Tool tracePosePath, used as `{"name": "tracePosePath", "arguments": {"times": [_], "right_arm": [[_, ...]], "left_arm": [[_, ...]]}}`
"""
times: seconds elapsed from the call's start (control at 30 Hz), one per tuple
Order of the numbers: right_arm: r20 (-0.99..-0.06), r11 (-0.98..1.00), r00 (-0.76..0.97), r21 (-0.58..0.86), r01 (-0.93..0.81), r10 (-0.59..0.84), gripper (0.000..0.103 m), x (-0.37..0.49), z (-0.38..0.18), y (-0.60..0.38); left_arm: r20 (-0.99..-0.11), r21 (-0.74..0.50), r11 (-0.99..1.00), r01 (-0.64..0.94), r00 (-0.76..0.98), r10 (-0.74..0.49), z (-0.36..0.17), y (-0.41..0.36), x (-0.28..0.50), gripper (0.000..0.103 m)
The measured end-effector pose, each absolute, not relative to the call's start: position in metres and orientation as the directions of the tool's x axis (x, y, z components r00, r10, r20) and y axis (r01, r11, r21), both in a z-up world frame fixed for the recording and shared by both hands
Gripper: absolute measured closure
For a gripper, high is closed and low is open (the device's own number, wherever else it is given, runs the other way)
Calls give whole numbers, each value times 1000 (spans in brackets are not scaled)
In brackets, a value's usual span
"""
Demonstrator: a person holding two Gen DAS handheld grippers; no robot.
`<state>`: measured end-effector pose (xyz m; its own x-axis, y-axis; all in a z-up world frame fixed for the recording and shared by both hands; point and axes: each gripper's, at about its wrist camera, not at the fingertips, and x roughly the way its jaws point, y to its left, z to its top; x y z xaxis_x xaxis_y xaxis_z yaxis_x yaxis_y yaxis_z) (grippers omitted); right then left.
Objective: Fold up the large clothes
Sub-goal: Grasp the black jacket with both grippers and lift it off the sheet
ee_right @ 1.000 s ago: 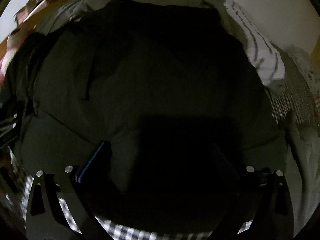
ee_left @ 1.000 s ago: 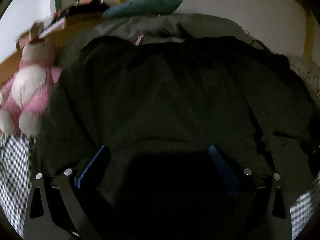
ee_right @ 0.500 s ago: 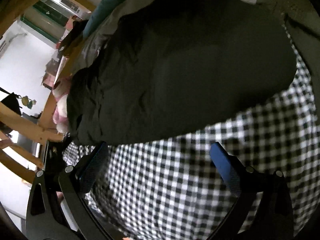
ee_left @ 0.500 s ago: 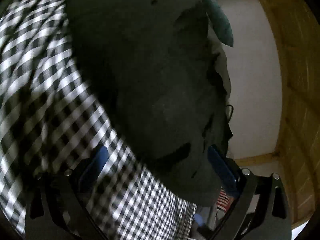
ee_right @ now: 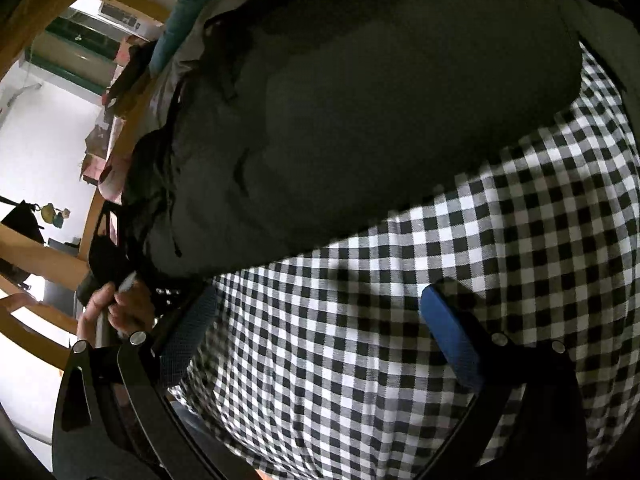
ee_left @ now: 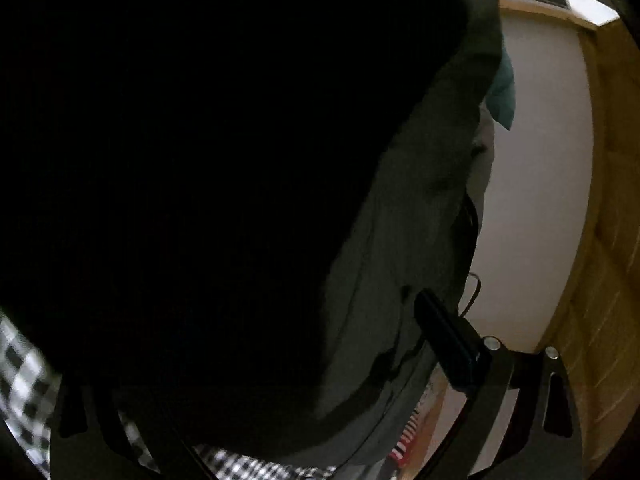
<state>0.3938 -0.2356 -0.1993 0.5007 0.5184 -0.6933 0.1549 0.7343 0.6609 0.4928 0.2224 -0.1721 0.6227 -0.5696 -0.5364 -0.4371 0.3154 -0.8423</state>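
— Well, where does the garment lie?

— In the right wrist view the dark jacket is bundled across the upper half, from 10 to 2 o'clock, resting on the black-and-white checked sheet, which fills the lower half toward 5 o'clock. A teal cushion sits beyond it at 11 o'clock.

— State of the right gripper?

— Spread wide, blue pads well apart, nothing between them but checked sheet. It hangs just short of the jacket's near edge.

— And the left gripper?

— Harder to judge. In the left wrist view the jacket covers nearly everything (most of it is plain black shadow). Only one finger shows, at 4 o'clock, lying against the cloth's edge. The other finger is lost in the dark, so I cannot tell its spread or whether it grips the fabric.

— Anything else?

— A hand at 8 o'clock in the right wrist view holds the left tool's handle beside the jacket's far end. A white wall and wooden panelling stand at 3 o'clock in the left wrist view.
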Motion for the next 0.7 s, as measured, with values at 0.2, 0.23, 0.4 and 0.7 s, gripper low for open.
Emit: {"name": "tracePosePath", "arguments": {"times": [0.2, 0.23, 0.4, 0.7], "right_arm": [[-679, 705, 502, 687, 177, 535, 3, 389, -210, -243], [-679, 705, 500, 687, 177, 537, 3, 389, -210, -244], [-668, 689, 512, 700, 186, 540, 3, 386, -210, -250], [-465, 443, 633, 872, 208, 619, 3, 388, -233, -277]], "left_arm": [[-577, -814, 322, -483, 616, -536, -173, 224, 489, 27], [-566, -821, 306, -482, 620, -543, -175, 226, 487, 32], [-498, -863, 262, -432, 640, -586, -170, 230, 483, 49], [-464, -881, 244, -404, 645, -607, -151, 231, 486, 53]]}}
